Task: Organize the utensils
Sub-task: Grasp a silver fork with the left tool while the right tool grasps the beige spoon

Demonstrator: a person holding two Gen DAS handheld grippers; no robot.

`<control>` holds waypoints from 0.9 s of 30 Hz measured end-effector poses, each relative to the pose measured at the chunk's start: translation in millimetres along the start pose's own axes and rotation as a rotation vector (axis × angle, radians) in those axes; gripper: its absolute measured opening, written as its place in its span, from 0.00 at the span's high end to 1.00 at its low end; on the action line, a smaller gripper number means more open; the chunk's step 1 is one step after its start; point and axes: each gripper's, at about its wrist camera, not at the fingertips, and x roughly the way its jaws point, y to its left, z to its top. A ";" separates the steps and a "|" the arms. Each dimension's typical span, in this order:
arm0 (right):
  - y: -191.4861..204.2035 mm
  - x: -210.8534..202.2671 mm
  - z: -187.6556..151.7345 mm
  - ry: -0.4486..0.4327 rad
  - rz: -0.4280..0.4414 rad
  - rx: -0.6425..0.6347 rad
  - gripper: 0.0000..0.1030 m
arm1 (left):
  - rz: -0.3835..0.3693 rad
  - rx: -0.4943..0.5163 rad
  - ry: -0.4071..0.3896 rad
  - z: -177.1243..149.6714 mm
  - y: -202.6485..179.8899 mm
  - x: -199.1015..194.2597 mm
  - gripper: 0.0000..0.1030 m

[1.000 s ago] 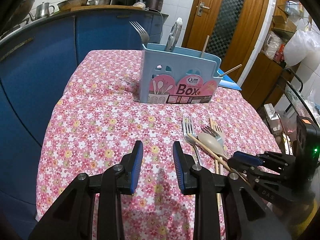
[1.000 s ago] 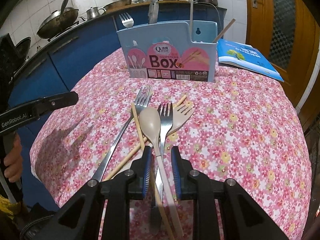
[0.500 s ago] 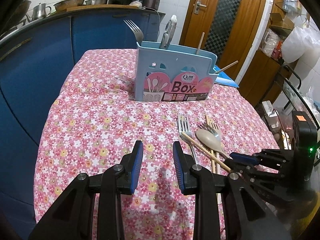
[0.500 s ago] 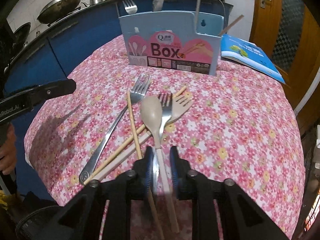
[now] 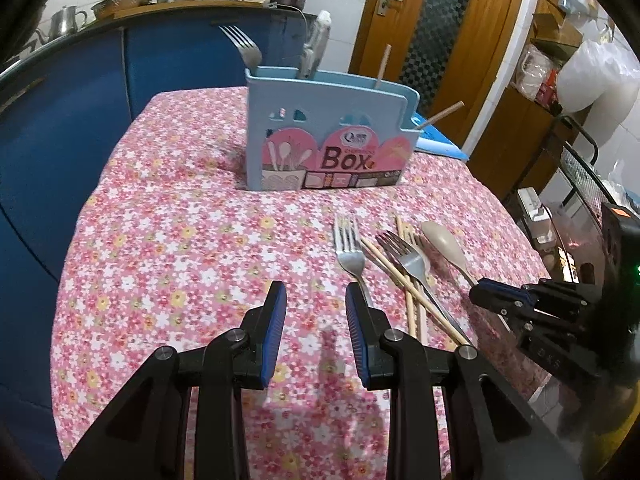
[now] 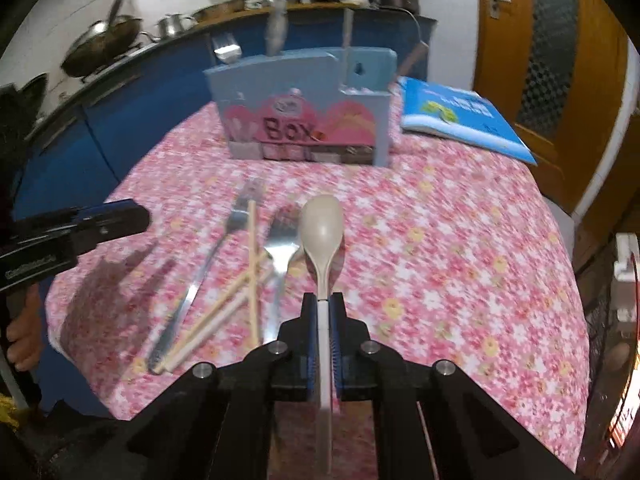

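Blue utensil box with fork

A: How is the right-hand black two-finger gripper with blue pads set?
B: Tilted downward, its jaws pressed tight on the handle of the pale beige plastic spoon.
A: And the left-hand black two-finger gripper with blue pads?
B: Also angled down, jaws parted, nothing between them; bare fingers grip its handle

Matt plastic spoon — shiny metal forks — floral cloth.
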 end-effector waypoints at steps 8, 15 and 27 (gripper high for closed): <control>-9.7 12.2 5.2 0.058 0.013 0.017 0.88 | -0.023 0.019 0.065 2.9 -17.2 18.6 0.71; -2.4 23.7 20.9 0.119 0.017 -0.044 0.78 | -0.005 0.080 0.163 10.8 -36.2 40.1 0.71; -7.4 30.3 27.9 0.141 0.032 -0.091 0.86 | 0.035 0.076 0.325 23.3 -45.0 74.7 0.79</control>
